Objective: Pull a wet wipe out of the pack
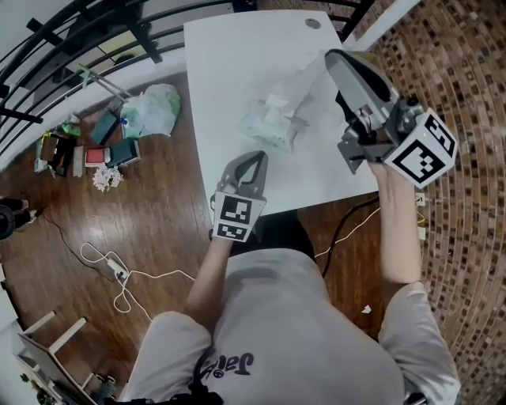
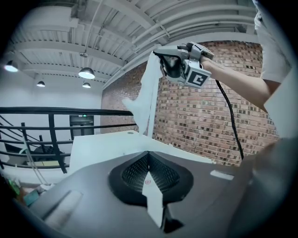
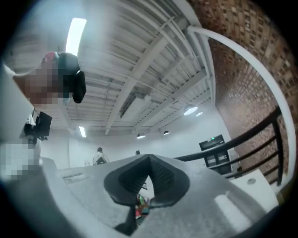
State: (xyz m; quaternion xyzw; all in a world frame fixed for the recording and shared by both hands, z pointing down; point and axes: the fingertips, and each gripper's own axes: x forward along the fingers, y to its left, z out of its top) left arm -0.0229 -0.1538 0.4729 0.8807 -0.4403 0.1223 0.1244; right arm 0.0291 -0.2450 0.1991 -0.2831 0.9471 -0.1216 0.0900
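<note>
Fingers [image 2: 132, 173] of left gripper [image 1: 256, 158] pressed together at tips, nothing visible btwn pads. Low in ctr of head view, aimed up-frame, tips just beside near edge of pack [image 1: 269, 125]. Can't tell whether nipping the plastic or only next to it. Forearm trailing down-frame behind it.

Just above in frame: pack lying crumpled on white desk [image 1: 229, 71], roughly mid-desk. Wet wipe [image 1: 304, 79] stretched from pack's top up-right to right gripper [image 1: 328, 57], lower end at the opening. Can't tell if fully free of pack.

Right gripper's fingers [image 3: 163, 174] shut too, clamped on wipe's top end. Held high over desk, at right of head view.

Same from left gripper view: right gripper [image 2: 156, 53] at upper ctr, wet wipe [image 2: 150, 88] hanging from its tips as a long white strip w/ a flap off to left. Bottom of strip lost behind left gripper's body.

Farther off: small round grommet [image 1: 313, 24] near desk's far edge. Wood floor at left of head view w/ plastic bag [image 1: 154, 107], small clutter, white cable [image 1: 126, 277]. Black railing [image 1: 71, 32] at upper left. Brick wall [image 2: 195, 121] in bkgd of left gripper view.
</note>
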